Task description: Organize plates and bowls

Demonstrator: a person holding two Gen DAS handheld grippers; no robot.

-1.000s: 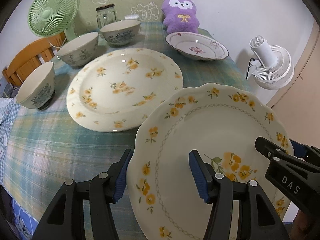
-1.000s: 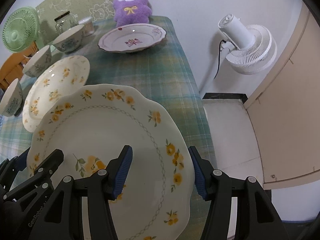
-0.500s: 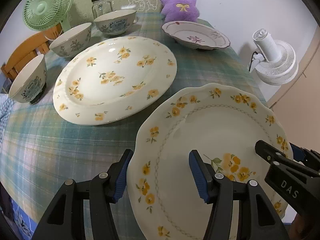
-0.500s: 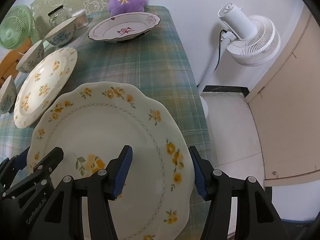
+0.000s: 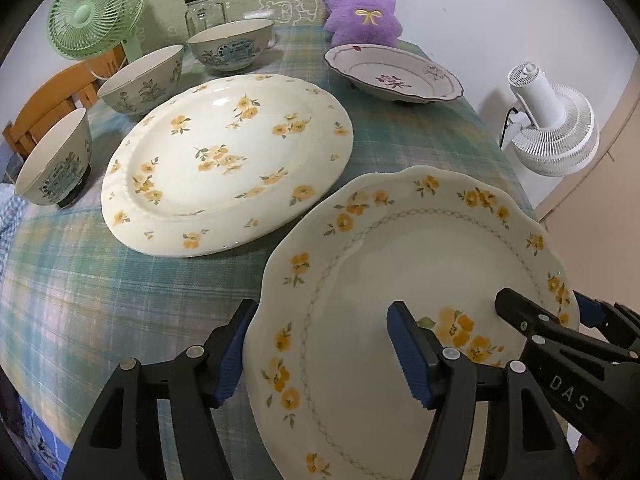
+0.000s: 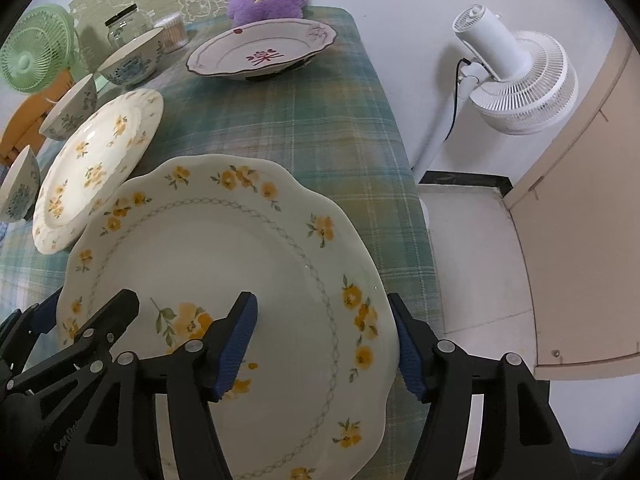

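both grippers' jaws opening astride scalloped plate point(image 5: 420, 264) rims

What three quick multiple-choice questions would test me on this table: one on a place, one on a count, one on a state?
1. Where is the purple plush toy?
A. far end of the table
B. on the floor
C. inside a bowl

2. How many bowls?
A. one
B. three
C. five

3. How does the scalloped plate sit?
A. upside down
B. broken
C. face up

Answers: 1 A, it stands behind the red-patterned dish. 2 B, three stand along the left side. 3 C, its yellow flowers show.
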